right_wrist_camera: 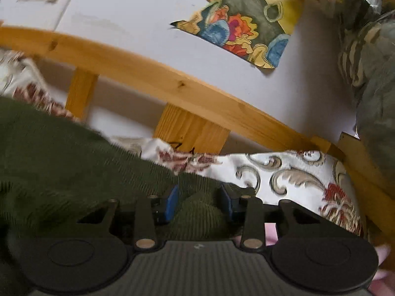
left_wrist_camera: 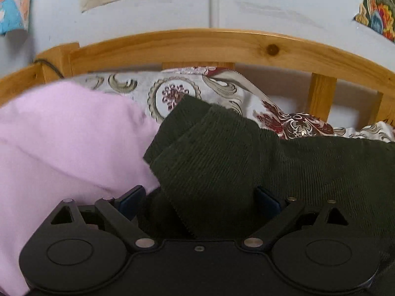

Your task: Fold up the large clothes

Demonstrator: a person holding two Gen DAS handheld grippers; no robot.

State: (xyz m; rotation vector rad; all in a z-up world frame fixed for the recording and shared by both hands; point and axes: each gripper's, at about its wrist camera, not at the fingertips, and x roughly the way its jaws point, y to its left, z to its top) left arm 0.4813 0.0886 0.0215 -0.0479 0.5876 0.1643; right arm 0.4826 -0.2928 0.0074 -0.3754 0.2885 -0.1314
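Corduroy, dark green: the garment (left_wrist_camera: 222,162) fills the near ground in both wrist views, lying on the bed w/ its folded end toward the rail. Left gripper (left_wrist_camera: 200,197) stands spread about as wide as it goes, blue pads either side of a fold of the green cloth; pads don't visibly press on it, so nothing gripped there. Right gripper (right_wrist_camera: 200,202) is roughly half open, a hump of the same garment (right_wrist_camera: 74,162) between the blue pads; view is blurred, can't tell for sure if the pads pinch it, looks like a small gap each side.

Only the left view shows the pink garment (left_wrist_camera: 61,143), a big soft heap at the left, its edge touching the green one's folded end. In the right view just a sliver of pink under the gripper body. Right view alone shows a grey-green patterned bundle (right_wrist_camera: 370,74) at the far right beyond the bed corner, plus part of a hand at the bottom right edge.

Under the clothes: patterned bedspread (left_wrist_camera: 172,93), white w/ grey scrolls and dark red flowers, reaching the far edge of the bed.

Behind: wooden bed rail (left_wrist_camera: 197,42), curved top bar w/ upright slats; 2 slats clear in the right view, 2 in the left.

Wall (left_wrist_camera: 271,5) pale. Posters: 3 in the left view (top left corner, top middle, top right corner), 2 in the right view, incl. the colourful one (right_wrist_camera: 246,24). Black scribble on the nearer slat (right_wrist_camera: 187,133) in the right view, not readable. No brands or labels legible.
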